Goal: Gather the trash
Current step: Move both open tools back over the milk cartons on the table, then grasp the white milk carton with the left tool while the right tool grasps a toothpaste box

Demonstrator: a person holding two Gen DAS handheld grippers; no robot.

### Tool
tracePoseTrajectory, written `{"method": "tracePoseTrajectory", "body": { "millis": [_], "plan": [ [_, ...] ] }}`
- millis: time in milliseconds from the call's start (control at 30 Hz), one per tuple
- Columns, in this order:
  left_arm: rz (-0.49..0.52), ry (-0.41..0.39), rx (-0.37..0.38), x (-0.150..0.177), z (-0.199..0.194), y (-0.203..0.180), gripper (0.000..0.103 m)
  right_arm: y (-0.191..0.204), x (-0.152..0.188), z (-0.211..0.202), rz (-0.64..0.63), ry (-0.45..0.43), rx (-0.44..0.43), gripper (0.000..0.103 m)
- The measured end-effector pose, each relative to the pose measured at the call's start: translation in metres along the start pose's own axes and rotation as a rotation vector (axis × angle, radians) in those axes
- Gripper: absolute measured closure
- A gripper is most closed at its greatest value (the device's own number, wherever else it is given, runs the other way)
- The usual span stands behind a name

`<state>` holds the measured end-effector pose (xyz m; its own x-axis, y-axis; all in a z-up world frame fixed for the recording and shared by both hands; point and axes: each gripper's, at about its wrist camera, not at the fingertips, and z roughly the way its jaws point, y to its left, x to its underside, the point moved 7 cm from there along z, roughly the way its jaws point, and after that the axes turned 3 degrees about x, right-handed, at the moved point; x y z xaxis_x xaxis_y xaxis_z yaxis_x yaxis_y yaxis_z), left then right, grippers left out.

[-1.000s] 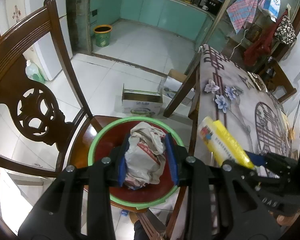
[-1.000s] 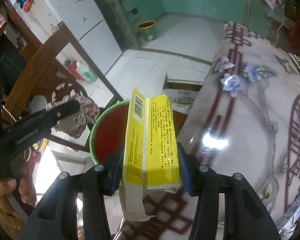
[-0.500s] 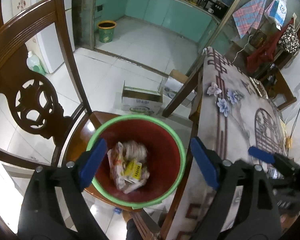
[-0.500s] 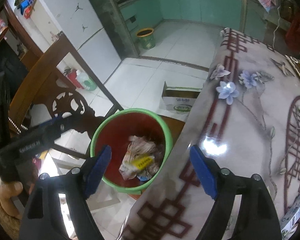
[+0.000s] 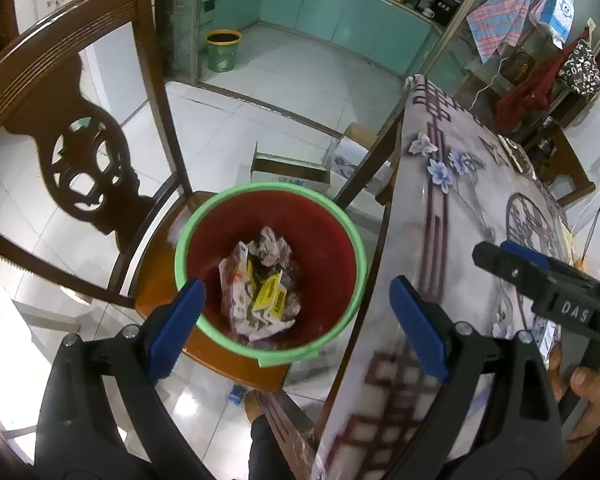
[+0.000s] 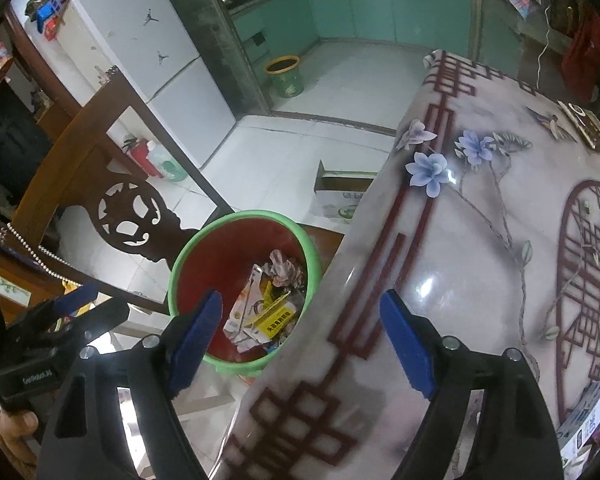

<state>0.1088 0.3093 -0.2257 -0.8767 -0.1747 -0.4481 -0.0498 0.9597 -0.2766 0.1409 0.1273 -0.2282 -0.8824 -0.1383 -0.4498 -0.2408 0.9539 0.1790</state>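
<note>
Though print on the yellow carton (image 5: 270, 294) inside the green-rimmed red plastic bucket (image 5: 356, 256) blurs, "DAS" reads on the right gripper (image 6: 302, 338) — jaws wide, empty; left gripper (image 5: 298, 322) jaws opening, empty.

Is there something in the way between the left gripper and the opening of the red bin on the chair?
Nothing visible. The left gripper, its jaws opening and empty, is above the red bin, whose mouth is uncovered, with trash inside.

The right gripper (image 6: 300, 340) gapes empty above the table edge (image 6: 380, 280) beside the trash-filled red bin (image 6: 220, 256).
</note>
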Motion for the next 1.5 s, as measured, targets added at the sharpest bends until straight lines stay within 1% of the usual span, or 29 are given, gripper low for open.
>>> {"method": "tracePoseTrajectory", "body": {
  "millis": [200, 367, 567, 767, 867, 933, 1000, 1067, 1167, 1267, 1333, 1367, 1400, 1500],
  "plan": [
    [-0.011, -0.015, -0.028, 0.019, -0.015, -0.022, 0.012, -0.006, 0.011, -0.018, -0.033, -0.019, -0.041, 0.024],
    [-0.017, -0.032, -0.039, 0.039, -0.024, -0.059, 0.012, -0.033, 0.03, -0.043, -0.055, -0.028, -0.056, 0.024],
    [-0.008, -0.03, -0.044, 0.075, -0.029, -0.114, 0.012, -0.093, 0.056, -0.078, -0.035, -0.039, -0.046, 0.024],
    [-0.005, -0.032, -0.029, 0.113, -0.031, -0.168, 0.01, -0.155, 0.087, -0.111, -0.003, -0.054, -0.018, 0.024],
    [0.009, -0.029, -0.02, 0.126, -0.03, -0.19, 0.009, -0.186, 0.1, -0.133, 0.023, -0.08, 0.006, 0.024],
    [0.023, -0.012, -0.01, 0.135, -0.025, -0.207, 0.008, -0.208, 0.107, -0.144, 0.049, -0.095, 0.027, 0.017],
    [0.037, 0.014, -0.005, 0.141, -0.018, -0.221, 0.008, -0.227, 0.113, -0.152, 0.074, -0.104, 0.041, 0.017],
    [0.048, 0.041, -0.003, 0.148, -0.008, -0.232, 0.008, -0.25, 0.122, -0.157, 0.109, -0.094, 0.057, 0.017],
    [0.065, 0.101, 0.024, 0.161, 0.009, -0.252, 0.008, -0.281, 0.138, -0.159, 0.156, -0.077, 0.08, 0.017],
    [0.093, 0.151, 0.072, 0.172, 0.022, -0.278, 0.008, -0.302, 0.149, -0.159, 0.19, -0.057, 0.094, 0.017],
    [0.103, 0.216, 0.129, 0.183, 0.036, -0.301, 0.008, -0.313, 0.156, -0.16, 0.207, -0.046, 0.102, 0.017],
    [0.106, 0.238, 0.143, 0.187, 0.041, -0.308, 0.007, -0.317, 0.158, -0.16, 0.214, -0.043, 0.105, 0.017],
    [0.12, 0.272, 0.152, 0.194, 0.049, -0.319, 0.007, -0.32, 0.159, -0.16, 0.22, -0.042, 0.106, 0.017],
    [0.143, 0.323, 0.138, 0.205, 0.068, -0.338, 0.007, -0.328, 0.162, -0.163, 0.232, -0.048, 0.111, 0.017]
  ]
}}
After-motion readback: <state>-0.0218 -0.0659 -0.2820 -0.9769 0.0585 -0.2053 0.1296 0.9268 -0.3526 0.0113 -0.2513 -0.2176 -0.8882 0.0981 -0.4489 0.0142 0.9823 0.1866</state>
